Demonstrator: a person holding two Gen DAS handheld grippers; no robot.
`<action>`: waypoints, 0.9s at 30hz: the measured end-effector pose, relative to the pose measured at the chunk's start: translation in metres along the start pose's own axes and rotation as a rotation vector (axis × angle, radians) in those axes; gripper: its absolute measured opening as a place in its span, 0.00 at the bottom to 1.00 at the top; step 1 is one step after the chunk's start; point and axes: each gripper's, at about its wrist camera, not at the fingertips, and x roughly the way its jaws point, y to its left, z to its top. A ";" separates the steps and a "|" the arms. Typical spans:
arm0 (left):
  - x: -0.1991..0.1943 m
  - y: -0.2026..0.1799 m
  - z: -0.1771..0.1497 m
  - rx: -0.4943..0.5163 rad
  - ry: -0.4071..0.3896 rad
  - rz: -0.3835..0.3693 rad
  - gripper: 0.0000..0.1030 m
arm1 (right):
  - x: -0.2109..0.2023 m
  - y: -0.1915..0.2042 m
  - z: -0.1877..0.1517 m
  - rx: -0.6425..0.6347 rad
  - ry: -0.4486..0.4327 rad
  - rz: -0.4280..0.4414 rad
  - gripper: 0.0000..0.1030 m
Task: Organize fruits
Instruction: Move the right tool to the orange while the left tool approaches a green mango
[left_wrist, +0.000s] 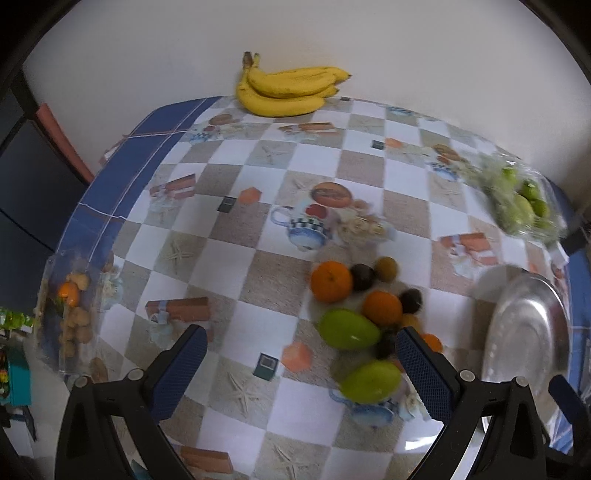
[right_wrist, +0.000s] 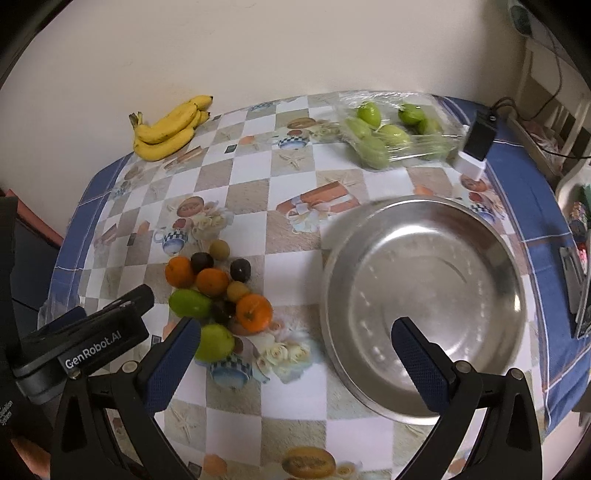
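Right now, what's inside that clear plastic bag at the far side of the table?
The plastic bag holds green fruits, about seven showing in the right wrist view. The crinkled film blurs them, so an exact count, or anything beneath, cannot be seen.

Shiny metal bowl, seemingly glossy plastic tablecloth

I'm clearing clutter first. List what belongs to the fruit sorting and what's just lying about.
For the job: loose fruit pile, bananas, bagged green fruit, steel bowl.

Lying about: black-and-white box, clear packet of snacks.
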 end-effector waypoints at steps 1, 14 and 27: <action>0.003 0.002 0.001 -0.007 0.003 0.004 1.00 | 0.004 0.001 0.001 0.000 0.008 0.001 1.00; 0.029 0.012 0.017 -0.062 -0.024 0.010 1.00 | 0.043 0.017 0.013 -0.042 0.062 0.018 1.00; 0.042 0.021 0.010 -0.113 0.049 -0.092 0.99 | 0.061 0.032 0.010 -0.130 0.073 0.037 0.91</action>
